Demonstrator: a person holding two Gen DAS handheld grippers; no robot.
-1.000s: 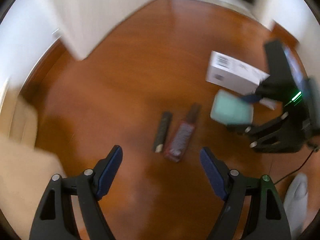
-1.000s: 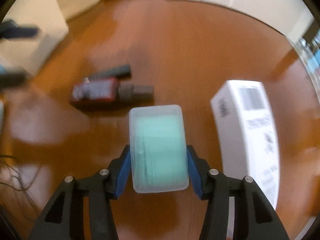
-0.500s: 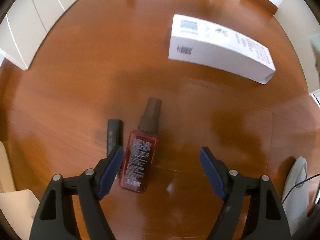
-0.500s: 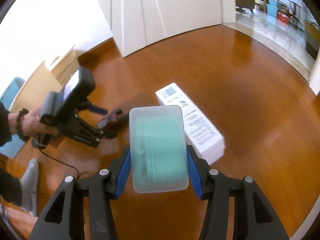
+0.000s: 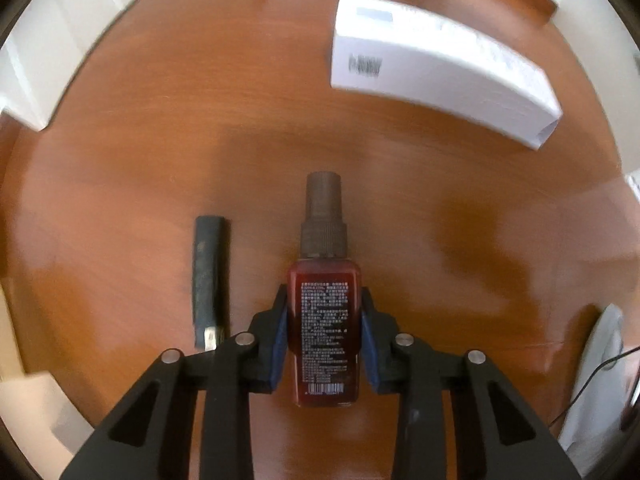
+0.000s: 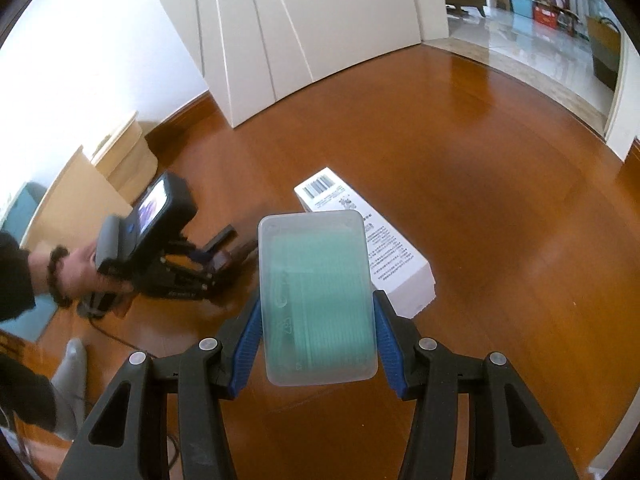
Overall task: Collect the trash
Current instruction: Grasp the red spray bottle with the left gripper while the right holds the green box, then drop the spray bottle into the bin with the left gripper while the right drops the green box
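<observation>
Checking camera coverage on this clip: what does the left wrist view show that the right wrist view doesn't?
Only the left wrist view: the left gripper, just closed, its fingers pressing the red spray bottle's sides.

Only the right wrist view: the right gripper clamping a clear box of green contents, the person's hand, white cabinet doors.

Both: the white carton, the dark stick and the wooden floor.

Four loose things: one red spray bottle (image 5: 324,328), one dark stick (image 5: 208,280) at its nine o'clock, one white carton (image 5: 440,68) at one o'clock, one clear green-filled box (image 6: 316,304). Two claws.
</observation>
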